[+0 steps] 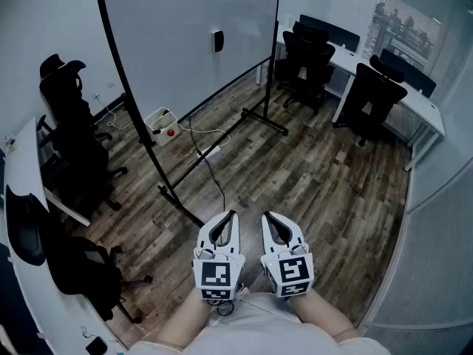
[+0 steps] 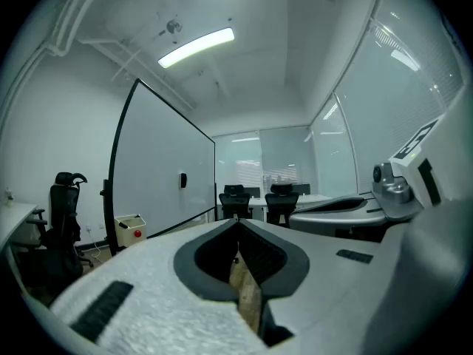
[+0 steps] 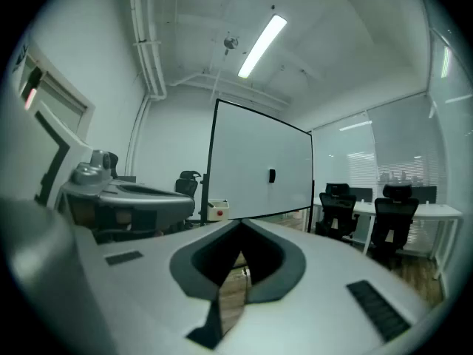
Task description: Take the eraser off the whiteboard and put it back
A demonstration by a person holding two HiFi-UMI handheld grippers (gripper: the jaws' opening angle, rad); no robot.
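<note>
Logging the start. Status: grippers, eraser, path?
Left gripper, right gripper: shut, empty. Eraser on the whiteboard, well ahead. Cable and stand foot on the floor between.

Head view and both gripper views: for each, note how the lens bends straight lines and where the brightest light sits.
Head view: the whiteboard has a black edge that bows into a curve, and the light is soft and even. Left gripper view: round dark fisheye border, with the ceiling light strip blown out white. Right gripper view: the same round border, the ceiling light strip is brightest, and the whiteboard's edges lean.
</note>
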